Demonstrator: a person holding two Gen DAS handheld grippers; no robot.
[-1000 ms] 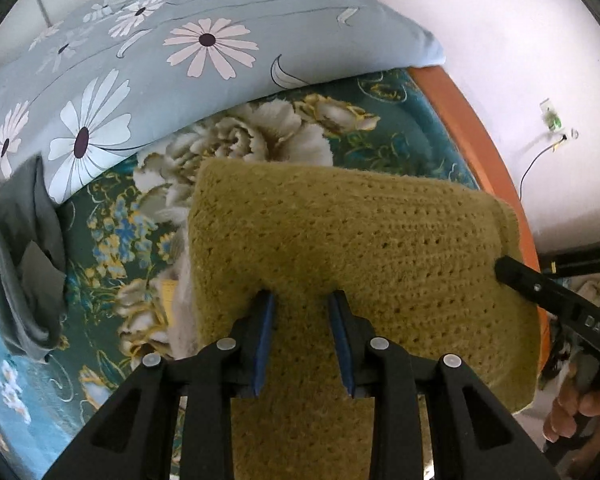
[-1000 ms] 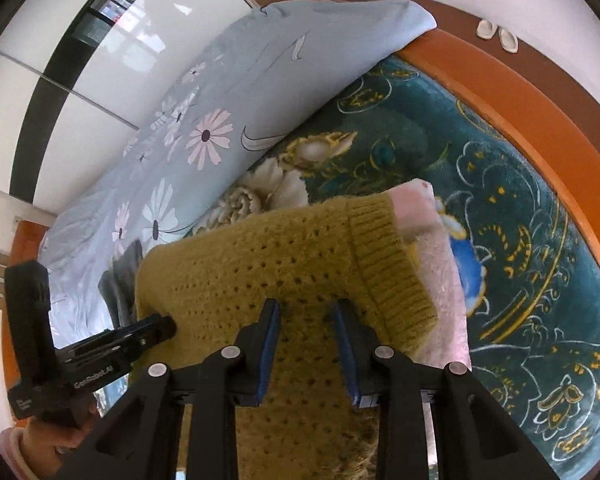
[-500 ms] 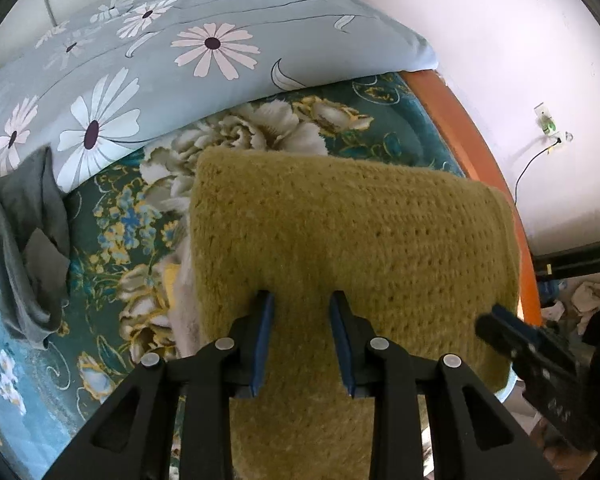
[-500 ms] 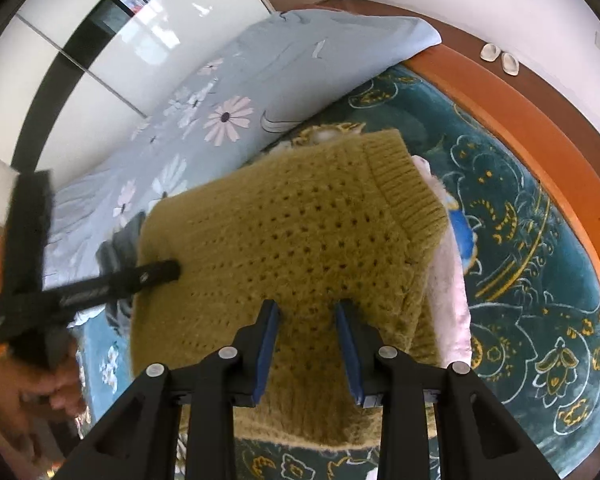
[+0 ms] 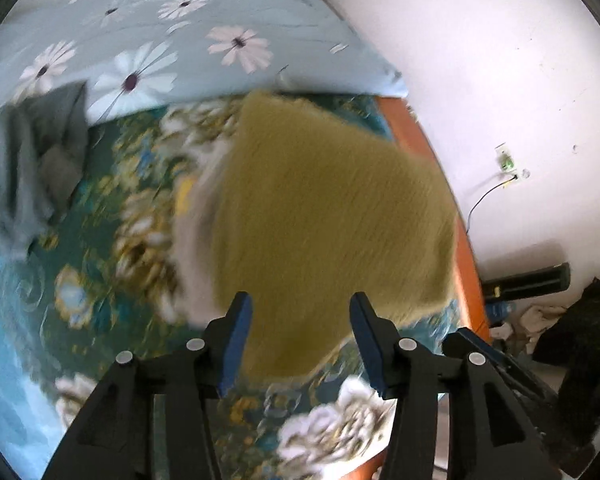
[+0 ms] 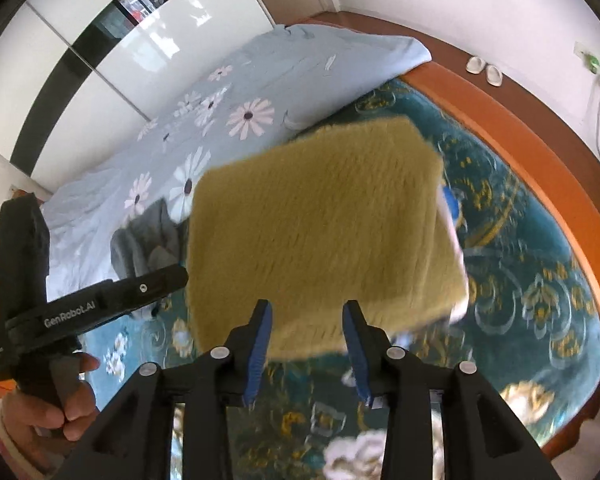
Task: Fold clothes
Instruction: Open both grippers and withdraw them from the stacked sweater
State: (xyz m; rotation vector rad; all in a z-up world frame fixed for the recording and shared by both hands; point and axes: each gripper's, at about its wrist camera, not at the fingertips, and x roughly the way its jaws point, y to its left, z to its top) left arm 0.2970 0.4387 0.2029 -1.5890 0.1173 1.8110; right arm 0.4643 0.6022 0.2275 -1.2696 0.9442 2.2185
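Observation:
A folded mustard-yellow knit sweater point(image 5: 328, 220) lies on the floral bed cover, on top of a pale pink folded garment point(image 5: 192, 256). It also shows in the right wrist view point(image 6: 320, 224). My left gripper point(image 5: 300, 320) is open and empty, just short of the sweater's near edge. My right gripper point(image 6: 306, 328) is open and empty, also at the near edge. The left gripper's body point(image 6: 100, 304) shows at the left of the right wrist view. Both views are motion-blurred.
A crumpled grey garment point(image 5: 32, 160) lies to the left on the teal floral bed cover point(image 5: 100, 248). A light blue daisy-print quilt point(image 5: 160, 40) lies behind. The orange wooden bed frame point(image 6: 540, 168) runs along the right, by the white wall.
Both grippers have opened and let go of the yellow sweater, then pulled back from it. The sweater now rests folded on the pile.

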